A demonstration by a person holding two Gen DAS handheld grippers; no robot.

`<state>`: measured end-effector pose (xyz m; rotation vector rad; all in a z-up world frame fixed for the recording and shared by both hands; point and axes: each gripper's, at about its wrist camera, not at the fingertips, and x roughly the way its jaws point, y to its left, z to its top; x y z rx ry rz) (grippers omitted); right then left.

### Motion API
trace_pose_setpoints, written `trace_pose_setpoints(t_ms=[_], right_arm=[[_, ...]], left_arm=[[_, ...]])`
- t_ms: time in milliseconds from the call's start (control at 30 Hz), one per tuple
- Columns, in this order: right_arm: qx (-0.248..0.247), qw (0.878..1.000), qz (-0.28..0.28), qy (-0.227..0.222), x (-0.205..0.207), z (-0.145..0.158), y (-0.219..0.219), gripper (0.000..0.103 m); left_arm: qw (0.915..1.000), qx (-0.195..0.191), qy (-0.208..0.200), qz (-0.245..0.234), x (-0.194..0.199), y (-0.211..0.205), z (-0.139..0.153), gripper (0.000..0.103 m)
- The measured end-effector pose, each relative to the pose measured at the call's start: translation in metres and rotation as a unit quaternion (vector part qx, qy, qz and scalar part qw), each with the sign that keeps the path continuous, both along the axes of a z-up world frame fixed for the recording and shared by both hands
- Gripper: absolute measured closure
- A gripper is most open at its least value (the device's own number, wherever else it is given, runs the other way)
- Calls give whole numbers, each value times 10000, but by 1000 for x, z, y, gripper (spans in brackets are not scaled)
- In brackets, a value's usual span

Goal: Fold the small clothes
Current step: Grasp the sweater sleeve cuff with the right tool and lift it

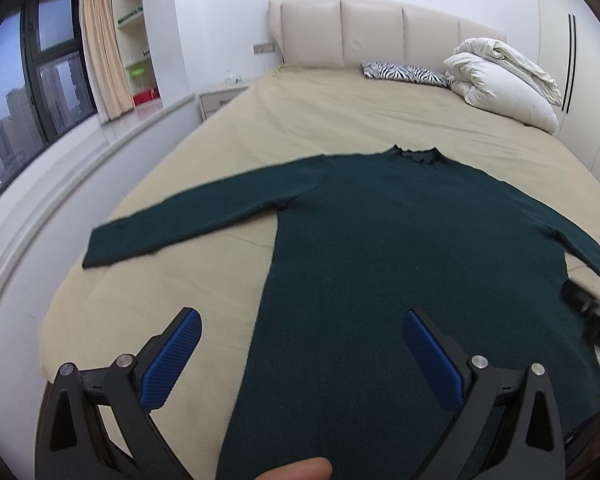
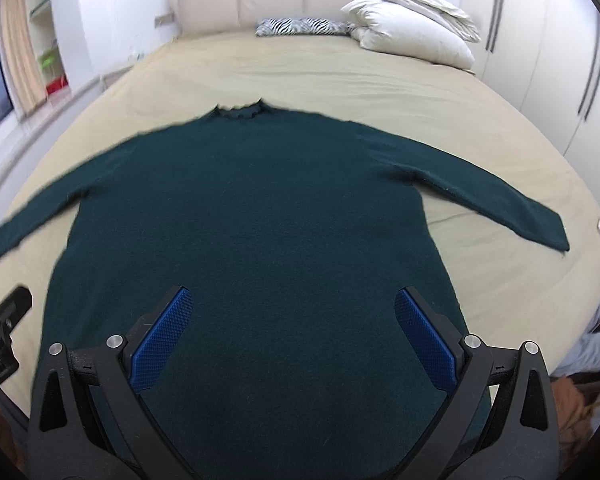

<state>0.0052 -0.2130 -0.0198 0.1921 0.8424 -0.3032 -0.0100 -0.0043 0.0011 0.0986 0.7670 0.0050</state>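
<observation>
Two claws, both spread wide and gripping nothing, hover over the near hem of a dark green sweater (image 2: 252, 208). Sweater lies flat on the bed (image 2: 300, 72), collar toward the far headboard, sleeves spread out left and right; a layout that looks like the starting position for folding, every edge reachable. Left claw (image 1: 302, 344) sits above the garment's left side edge, one finger over bare sheet. Right claw (image 2: 294, 326) hangs over mid-body near the hem. Folded duvet (image 2: 412, 28) and zebra pillow (image 2: 300, 26) sit at the far right, well apart. Judgement: no fold started; sleeves probably come in first.
</observation>
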Motion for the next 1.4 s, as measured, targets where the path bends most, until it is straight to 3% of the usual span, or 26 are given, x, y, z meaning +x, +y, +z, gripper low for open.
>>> trace_pose_setpoints(t_ms=[100, 133, 233, 300, 333, 400, 500, 567, 600, 733, 833, 900, 967, 1033, 1133, 1233, 1300, 1400], right_arm=[[696, 9959, -357, -462, -12, 4, -56, 0], [937, 9924, -533, -591, -17, 3, -78, 0], [1779, 9702, -1331, -967, -38, -12, -160, 0], [2437, 9434, -1908, -1194, -57, -31, -219, 0], [2803, 9231, -2256, -1354, -69, -44, -251, 0], [3271, 8912, -2747, -1527, -86, -66, -296, 0], [3845, 8444, -3308, -1724, -109, -99, -354, 2], [4060, 8239, -3461, -1913, -117, -112, -380, 8], [4107, 8166, -3506, -2041, -121, -115, -389, 8], [4047, 8007, -3727, -2370, -126, -116, -432, 13], [3874, 8082, -3752, -2366, -126, -119, -459, 27], [3710, 8199, -3729, -2259, -127, -122, -478, 39], [3527, 8350, -3673, -2084, -120, -123, -484, 60], [3378, 8457, -3634, -1965, -114, -122, -485, 71], [3045, 8648, -3528, -1870, -91, -103, -467, 80], [2686, 8914, -3169, -1810, -57, -66, -438, 85], [2407, 9132, -2748, -1803, -27, -37, -415, 85], [1888, 9480, -1898, -1722, 30, -1, -363, 87]], left_arm=[[9984, 429, -360, -63, -2, -10, 3, 0], [9955, 732, -579, -133, -3, -19, 4, 0], [9812, 1499, -1212, -52, -4, -35, 9, 0], [9571, 2199, -1887, 23, -7, -51, 12, 0], [9404, 2598, -2194, 98, -6, -59, 12, 0], [9230, 2918, -2496, 264, 2, -68, 15, 0], [9279, 2698, -2557, 295, 16, -71, 27, 0], [9345, 2521, -2508, 174, 29, -75, 34, 0], [9377, 2459, -2449, 131, 34, -75, 36, 0], [9726, 1515, -1716, -402, 69, -81, 31, 0], [9869, 778, -1288, -583, 87, -81, 23, 0], [9908, 420, -1118, -634, 90, -82, 15, 0], [9937, 366, -914, -538, 93, -82, 1, 0], [9964, 367, -608, -464, 104, -79, -11, 0], [9987, 122, 44, -483, 122, -74, -31, 0], [9982, -188, 348, -444, 136, -65, -44, 0], [9928, -889, 659, -454, 148, -52, -50, 0], [9775, -1774, 1029, -494, 164, -39, -58, 5]])
